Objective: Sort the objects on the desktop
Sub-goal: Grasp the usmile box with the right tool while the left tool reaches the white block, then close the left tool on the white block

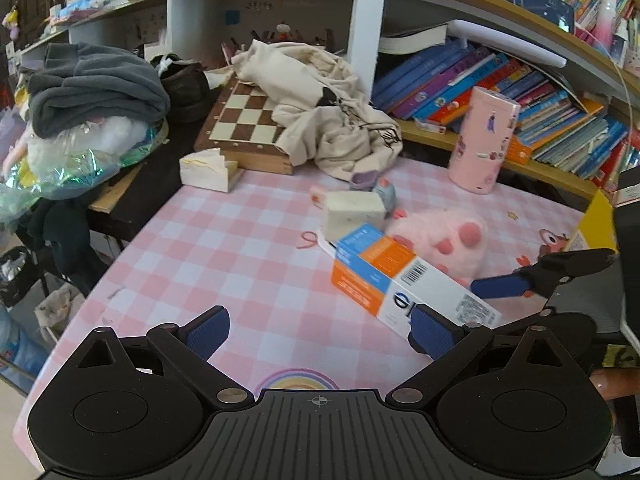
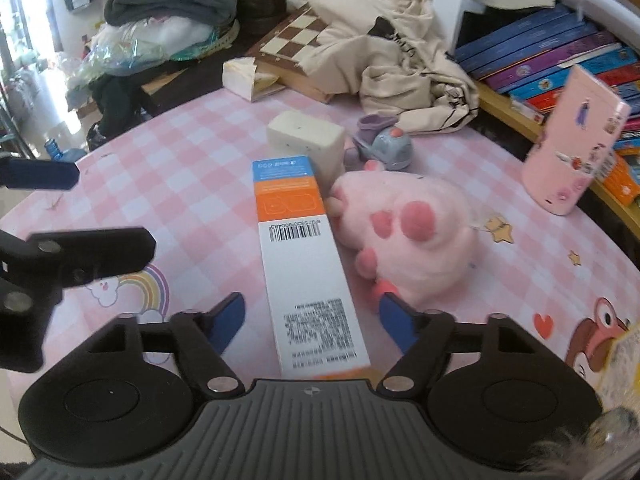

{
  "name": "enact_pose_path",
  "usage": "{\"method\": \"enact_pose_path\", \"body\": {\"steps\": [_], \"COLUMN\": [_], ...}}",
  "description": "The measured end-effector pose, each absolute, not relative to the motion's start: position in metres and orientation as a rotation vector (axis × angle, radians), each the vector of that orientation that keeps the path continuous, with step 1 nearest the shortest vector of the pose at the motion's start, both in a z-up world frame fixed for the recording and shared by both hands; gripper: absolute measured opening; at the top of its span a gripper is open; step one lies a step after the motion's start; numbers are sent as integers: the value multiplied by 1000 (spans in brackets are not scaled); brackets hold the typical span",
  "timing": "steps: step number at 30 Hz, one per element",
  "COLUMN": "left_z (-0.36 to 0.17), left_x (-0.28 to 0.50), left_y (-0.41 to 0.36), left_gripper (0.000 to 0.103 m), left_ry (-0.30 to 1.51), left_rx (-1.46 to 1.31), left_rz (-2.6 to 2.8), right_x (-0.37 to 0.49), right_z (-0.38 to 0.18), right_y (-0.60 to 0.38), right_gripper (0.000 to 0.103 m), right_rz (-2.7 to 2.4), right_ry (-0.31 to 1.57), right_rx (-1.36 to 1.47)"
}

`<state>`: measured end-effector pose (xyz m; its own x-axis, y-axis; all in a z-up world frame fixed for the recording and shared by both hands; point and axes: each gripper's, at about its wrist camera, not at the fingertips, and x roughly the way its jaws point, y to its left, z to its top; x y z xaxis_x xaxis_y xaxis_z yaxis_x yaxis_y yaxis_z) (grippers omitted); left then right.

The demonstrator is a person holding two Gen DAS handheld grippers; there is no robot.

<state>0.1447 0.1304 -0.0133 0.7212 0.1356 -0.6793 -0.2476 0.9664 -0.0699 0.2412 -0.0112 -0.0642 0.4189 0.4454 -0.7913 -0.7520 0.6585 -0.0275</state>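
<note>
The right claw (image 2: 311,322) is spread wide around the near end of the long white, orange and blue carton (image 2: 302,256), which lies flat on the pink checked bench (image 2: 192,168) against a pink plush paw (image 2: 404,236); this looks like the approach before gripping, so next it must close squarely across the carton's width. The left claw (image 1: 318,334) is released and holds nothing. The carton shows a barcode and fine print too small to read.

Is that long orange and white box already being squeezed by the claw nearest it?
No: in the right wrist view the long box lies on the table between the right gripper's spread blue fingers, with gaps either side.
</note>
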Motion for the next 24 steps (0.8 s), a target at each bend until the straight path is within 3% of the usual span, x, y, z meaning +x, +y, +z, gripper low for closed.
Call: {"method": "enact_pose_path", "body": {"steps": [2, 6, 19, 24], "left_z": [-13, -13, -29, -40], "left_x": [148, 159, 235, 262], "left_y": [133, 135, 119, 113], "left_gripper": [99, 99, 96, 82], "left_ry": [736, 728, 675, 674], "left_rx": [-163, -157, -77, -38], "left_rz": [220, 220, 198, 209], "right_x": [245, 242, 214, 213], "right_z": [-69, -69, -66, -66], "right_y": [-9, -20, -77, -80], "right_gripper": [47, 38, 38, 38], "right_rz": [786, 836, 787, 779], "right_ry": [863, 860, 965, 966], "right_rx": [-416, -411, -354, -343]}}
